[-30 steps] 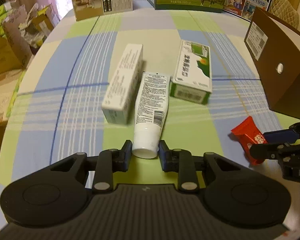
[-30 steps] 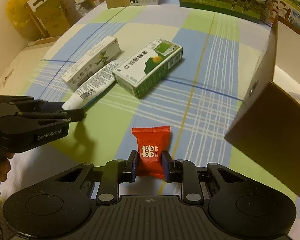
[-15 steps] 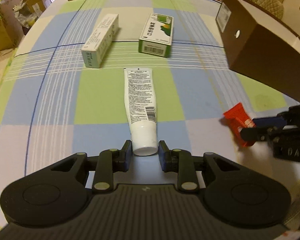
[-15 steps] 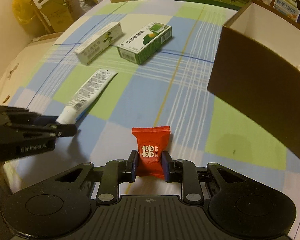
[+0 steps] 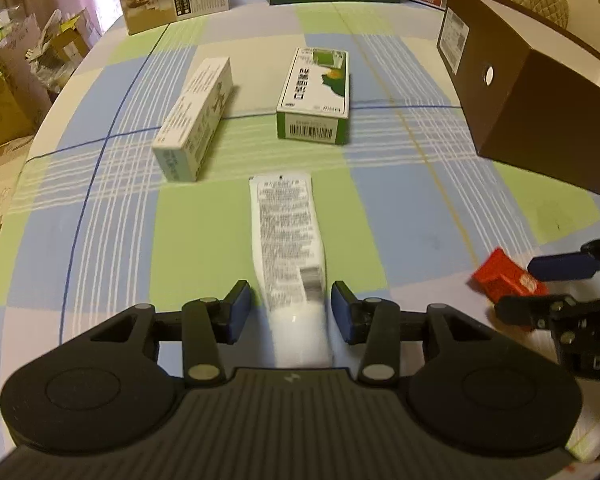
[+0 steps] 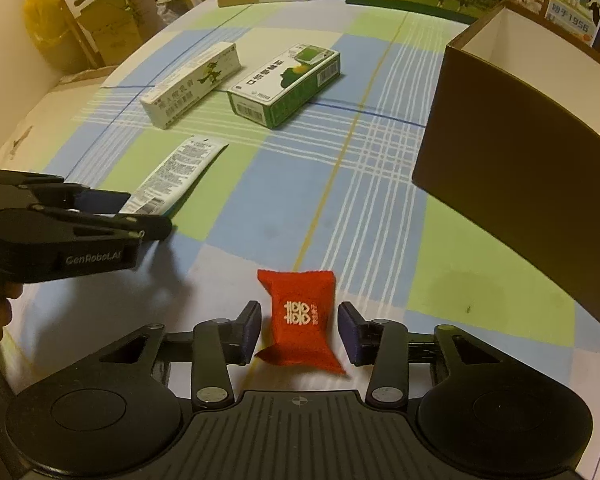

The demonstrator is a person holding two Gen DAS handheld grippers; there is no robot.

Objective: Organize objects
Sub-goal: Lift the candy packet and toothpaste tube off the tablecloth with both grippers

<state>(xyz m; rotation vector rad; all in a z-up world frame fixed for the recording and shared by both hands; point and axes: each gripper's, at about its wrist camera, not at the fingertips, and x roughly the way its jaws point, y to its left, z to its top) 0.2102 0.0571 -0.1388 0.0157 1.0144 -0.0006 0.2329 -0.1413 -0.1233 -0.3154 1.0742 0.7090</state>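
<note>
Tube [image 5: 288,240] and red packet [image 6: 300,318] lie between parted claws.

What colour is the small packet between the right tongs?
Red, with a white emblem: the packet shows best in the right wrist view.

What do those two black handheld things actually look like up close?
Both are matte black plastic. Each tool, left and right, has a ribbed central body flanked by two round discs, with angular linkage arms joined by silver pins. The fingers carry dark blue pads. The left one's side, seen from the right camera, bears white lettering that looks like "GenRobot.AI". No cables show.
</note>
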